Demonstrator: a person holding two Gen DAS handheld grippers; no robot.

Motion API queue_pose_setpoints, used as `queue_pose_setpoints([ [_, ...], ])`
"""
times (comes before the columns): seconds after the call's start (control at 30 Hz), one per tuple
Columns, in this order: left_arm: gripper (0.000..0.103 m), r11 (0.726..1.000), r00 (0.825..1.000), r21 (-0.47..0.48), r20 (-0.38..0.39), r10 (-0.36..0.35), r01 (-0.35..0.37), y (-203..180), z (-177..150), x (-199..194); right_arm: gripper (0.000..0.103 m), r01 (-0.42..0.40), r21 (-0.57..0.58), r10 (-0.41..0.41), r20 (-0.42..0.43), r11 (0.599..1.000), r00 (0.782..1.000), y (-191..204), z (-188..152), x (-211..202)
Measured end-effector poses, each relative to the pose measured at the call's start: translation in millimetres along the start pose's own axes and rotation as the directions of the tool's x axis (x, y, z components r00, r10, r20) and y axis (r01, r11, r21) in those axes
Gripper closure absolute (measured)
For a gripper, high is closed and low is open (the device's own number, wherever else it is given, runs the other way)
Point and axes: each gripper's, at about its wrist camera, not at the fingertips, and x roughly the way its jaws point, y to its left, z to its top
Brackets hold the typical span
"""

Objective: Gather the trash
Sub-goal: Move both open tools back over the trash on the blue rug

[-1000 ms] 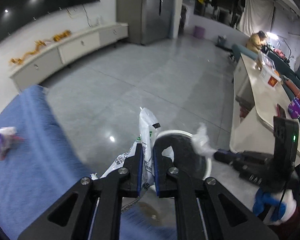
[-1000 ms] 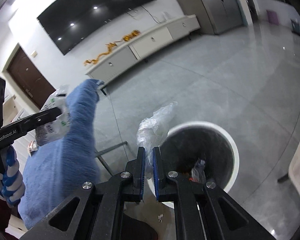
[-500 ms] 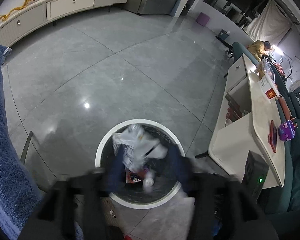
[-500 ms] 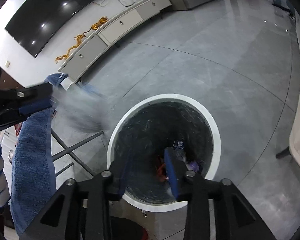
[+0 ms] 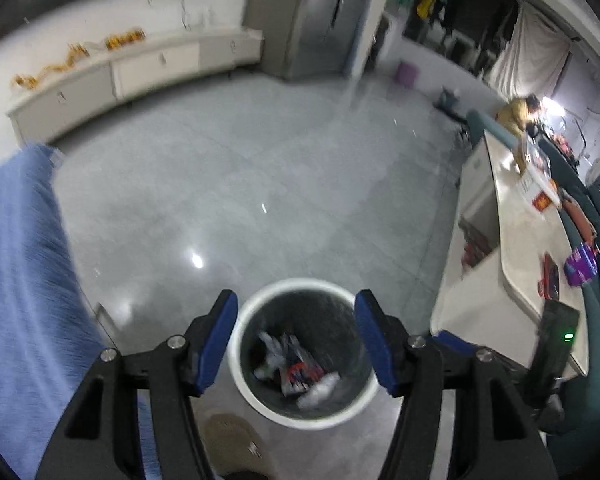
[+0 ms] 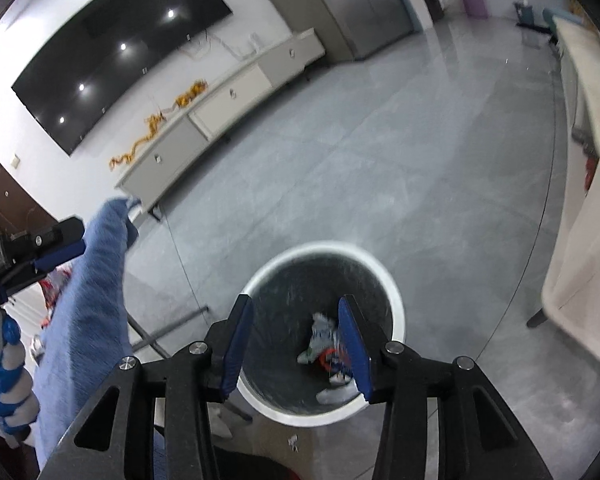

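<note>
Trash (image 5: 296, 372) lies at the bottom of the white-rimmed bin (image 5: 260, 400) on the grey floor (image 5: 260, 200). We hold our left gripper (image 5: 296, 340) and right gripper (image 6: 296, 344) above it, both spread apart and empty, beside the blue-covered surface (image 5: 20, 280).

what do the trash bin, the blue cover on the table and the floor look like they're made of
Trash bin: likely plastic, with a smooth white rim and a dark inside that may be a liner; blur leaves this open.
Blue cover: fabric, matte and fuzzy like terry cloth or fleece, draping softly over the edge.
Floor: grey polished tile or stone, glossy, with light reflections and thin joint lines.
</note>
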Motion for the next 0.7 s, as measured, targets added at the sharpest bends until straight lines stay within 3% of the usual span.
queue_pose_setpoints([
  [0.07,0.044,1.000,0.997,-0.010,0.079,0.021,-0.020,8,2,-27,0.055,0.001,-0.014,-0.001,0.056,1.000,0.998,10,8,-22],
  [0.17,0.044,0.999,0.990,-0.032,0.135,0.033,-0.029,21,5,-57,0.054,0.004,-0.039,0.001,0.112,0.999,0.994,24,14,-44],
  [0.47,0.044,0.991,0.968,-0.086,0.223,0.119,-0.102,80,-8,-143,0.052,-0.037,-0.144,0.070,0.227,0.989,0.971,90,27,-96],
  [0.7,0.044,0.961,0.930,-0.188,0.270,0.250,-0.204,153,-43,-201,0.051,-0.062,-0.253,0.127,0.248,0.965,0.961,152,29,-109],
])
